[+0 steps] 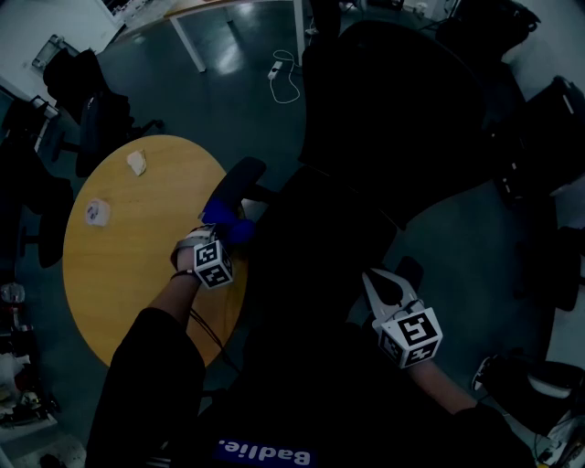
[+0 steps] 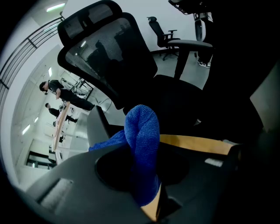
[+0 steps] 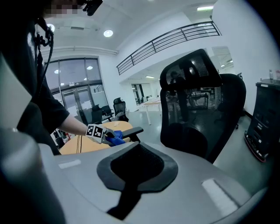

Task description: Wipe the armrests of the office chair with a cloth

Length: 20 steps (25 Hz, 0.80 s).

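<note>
The black office chair [image 1: 384,119] fills the middle of the head view, its mesh back [image 3: 199,100] tall in the right gripper view. My left gripper [image 1: 219,239] is shut on a blue cloth [image 1: 225,218] that rests at the near end of the chair's left armrest [image 1: 243,175]. In the left gripper view the cloth [image 2: 142,140] bulges up between the jaws. My right gripper [image 1: 377,288] hovers shut and empty beside the right armrest [image 1: 409,271]. From the right gripper view, the left gripper [image 3: 104,134] and cloth [image 3: 116,138] show against that armrest [image 3: 131,131].
A round wooden table [image 1: 137,247] sits left of the chair, close to the left armrest, with two small white items [image 1: 137,163] on it. Other dark chairs [image 1: 91,119] stand at the left, and a white-legged desk [image 1: 228,18] lies farther off. People [image 2: 57,89] stand far away.
</note>
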Tool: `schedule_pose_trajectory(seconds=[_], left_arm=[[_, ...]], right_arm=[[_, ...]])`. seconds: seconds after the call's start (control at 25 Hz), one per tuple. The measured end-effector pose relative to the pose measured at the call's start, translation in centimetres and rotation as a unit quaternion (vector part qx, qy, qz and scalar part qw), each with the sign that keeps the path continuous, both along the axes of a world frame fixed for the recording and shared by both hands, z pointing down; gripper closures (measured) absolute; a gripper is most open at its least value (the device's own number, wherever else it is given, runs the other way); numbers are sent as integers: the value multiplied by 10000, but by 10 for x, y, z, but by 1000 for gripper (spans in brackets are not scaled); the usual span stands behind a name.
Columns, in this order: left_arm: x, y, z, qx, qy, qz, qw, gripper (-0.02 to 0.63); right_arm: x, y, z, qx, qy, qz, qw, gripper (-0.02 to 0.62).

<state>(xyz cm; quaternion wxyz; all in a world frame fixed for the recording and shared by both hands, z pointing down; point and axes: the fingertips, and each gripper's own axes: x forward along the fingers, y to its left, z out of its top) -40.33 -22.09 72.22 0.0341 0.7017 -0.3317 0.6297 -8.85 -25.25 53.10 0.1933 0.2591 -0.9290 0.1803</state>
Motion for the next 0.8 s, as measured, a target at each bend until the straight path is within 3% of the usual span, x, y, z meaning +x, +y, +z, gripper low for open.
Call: schedule_pose_trajectory(seconds=[0.28,0.52,0.8], left_arm=[[10,27,-13,181,491,-1056,9930,485],[36,35,-33,483,1092,-1886,9748,483],[117,13,-52,760,1798,-1650,9668,483]], right_arm=[[15,7,-10,142,-135,-154,9997,591],[33,9,-15,167,-304,-146,9993,591],[63,5,-17,173,-422,130,9989,591]])
